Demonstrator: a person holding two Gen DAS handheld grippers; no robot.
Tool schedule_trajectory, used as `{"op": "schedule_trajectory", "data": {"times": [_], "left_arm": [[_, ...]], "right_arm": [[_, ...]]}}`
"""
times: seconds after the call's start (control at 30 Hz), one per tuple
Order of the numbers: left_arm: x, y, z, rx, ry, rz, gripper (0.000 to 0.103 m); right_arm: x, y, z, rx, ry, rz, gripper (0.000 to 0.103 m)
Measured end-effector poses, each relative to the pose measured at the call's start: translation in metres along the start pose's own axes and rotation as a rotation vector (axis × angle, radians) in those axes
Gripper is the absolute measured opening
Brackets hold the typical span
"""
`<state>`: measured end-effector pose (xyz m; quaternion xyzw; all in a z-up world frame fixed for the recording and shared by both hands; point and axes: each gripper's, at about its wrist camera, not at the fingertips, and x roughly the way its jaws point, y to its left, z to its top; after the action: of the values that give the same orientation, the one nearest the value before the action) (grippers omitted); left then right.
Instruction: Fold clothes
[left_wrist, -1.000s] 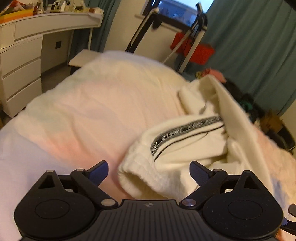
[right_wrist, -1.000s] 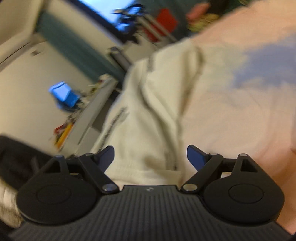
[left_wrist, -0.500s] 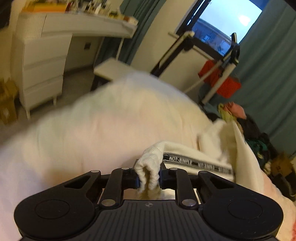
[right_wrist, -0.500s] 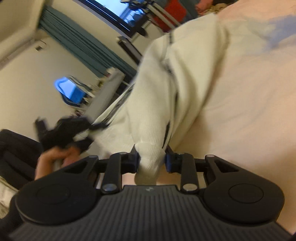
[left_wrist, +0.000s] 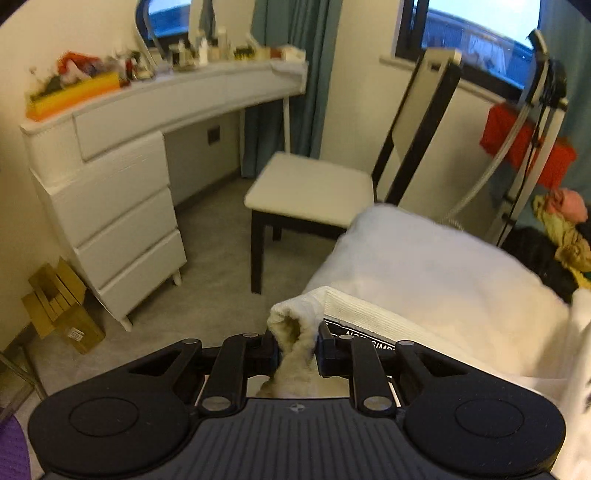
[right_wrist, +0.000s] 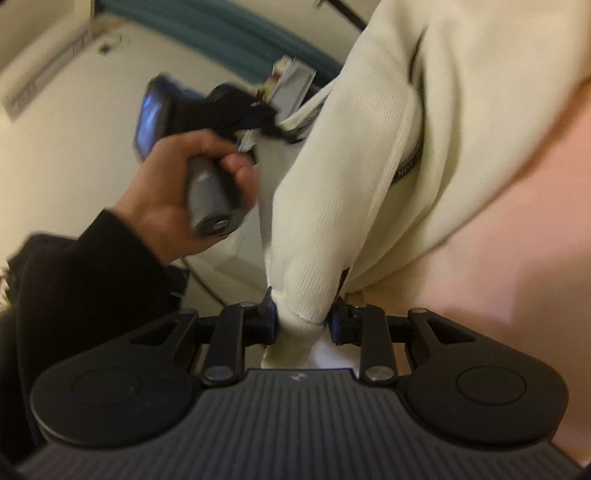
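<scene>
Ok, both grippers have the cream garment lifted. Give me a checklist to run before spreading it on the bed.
1. Left hand-held gripper clamped on the cream garment: ok, a bunched fold sits between its fingers.
2. Right hand-held gripper clamped on the cream garment: ok, a corner is pinched.
3. Cloth between the two grips pulled taut: cannot tell, the right wrist view is blurred.
4. Black logo tape flat, not twisted: cannot tell, only short stretches show.
5. Bed cover under the cream garment: ok, bare white surface in the left view.
6. Chair apart from the cream garment: ok, it stands beyond the bed corner.
</scene>
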<state>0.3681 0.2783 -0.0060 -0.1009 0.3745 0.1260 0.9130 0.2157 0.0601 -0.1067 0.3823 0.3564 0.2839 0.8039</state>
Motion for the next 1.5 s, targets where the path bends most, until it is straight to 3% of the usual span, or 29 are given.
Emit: {"op": "schedule_trajectory", "data": {"times": [0.13, 0.2, 0.3, 0.37, 0.4, 0.5, 0.57, 0.63, 0.77, 0.8, 0.83, 0.9, 1.0, 1.13, 1.27, 1.4, 1.5], "left_arm": [[0.034, 0.008, 0.001, 0.003, 0.023, 0.001, 0.023], [0.030, 0.015, -0.002, -0.026, 0.019, -0.012, 0.029], [0.008, 0.024, -0.007, -0.028, -0.009, -0.024, 0.049], [-0.013, 0.026, -0.016, -0.011, -0.047, -0.026, 0.049], [-0.023, 0.028, -0.020, -0.002, -0.066, -0.027, 0.050], [-0.055, 0.028, -0.036, 0.026, -0.114, -0.036, 0.055], [-0.076, 0.020, -0.054, 0.049, -0.125, -0.056, 0.061], [-0.097, 0.012, -0.073, 0.073, -0.137, -0.075, 0.074], [-0.140, -0.005, -0.109, 0.120, -0.160, -0.113, 0.081], [-0.147, -0.011, -0.118, 0.130, -0.160, -0.126, 0.081], [-0.153, -0.018, -0.127, 0.140, -0.158, -0.140, 0.081], [-0.161, -0.033, -0.140, 0.135, -0.156, -0.166, 0.083], [-0.166, -0.054, -0.155, 0.126, -0.152, -0.198, 0.083], [-0.159, -0.088, -0.169, 0.157, -0.154, -0.223, 0.085], [-0.137, -0.122, -0.178, 0.192, -0.174, -0.204, 0.088], [-0.107, -0.152, -0.170, 0.180, -0.195, -0.172, 0.089], [-0.075, -0.171, -0.144, 0.165, -0.182, -0.141, 0.089]], "right_arm": [[0.011, 0.010, 0.021, -0.092, 0.094, -0.036, 0.031], [0.007, 0.016, 0.027, -0.119, 0.126, -0.044, 0.033], [-0.009, 0.026, 0.029, -0.162, 0.146, -0.061, 0.037], [-0.026, 0.030, 0.027, -0.187, 0.146, -0.081, 0.047], [-0.037, 0.031, 0.026, -0.201, 0.139, -0.091, 0.057], [-0.074, 0.042, 0.017, -0.266, 0.092, -0.129, 0.070], [-0.095, 0.056, 0.019, -0.298, 0.060, -0.148, 0.071], [-0.136, 0.057, 0.018, -0.322, 0.020, -0.173, 0.071], [-0.203, 0.063, 0.018, -0.378, -0.065, -0.238, 0.071], [-0.220, 0.063, 0.016, -0.396, -0.080, -0.256, 0.081], [-0.235, 0.061, 0.016, -0.414, -0.099, -0.275, 0.085], [-0.251, 0.050, 0.019, -0.452, -0.144, -0.313, 0.092], [-0.285, 0.022, 0.022, -0.480, -0.200, -0.361, 0.092], [-0.324, -0.019, 0.022, -0.429, -0.268, -0.450, 0.092], [-0.332, -0.065, 0.029, -0.324, -0.299, -0.482, 0.091], [-0.329, -0.095, 0.043, -0.238, -0.334, -0.479, 0.091], [-0.324, -0.115, 0.052, -0.178, -0.366, -0.486, 0.091]]}}
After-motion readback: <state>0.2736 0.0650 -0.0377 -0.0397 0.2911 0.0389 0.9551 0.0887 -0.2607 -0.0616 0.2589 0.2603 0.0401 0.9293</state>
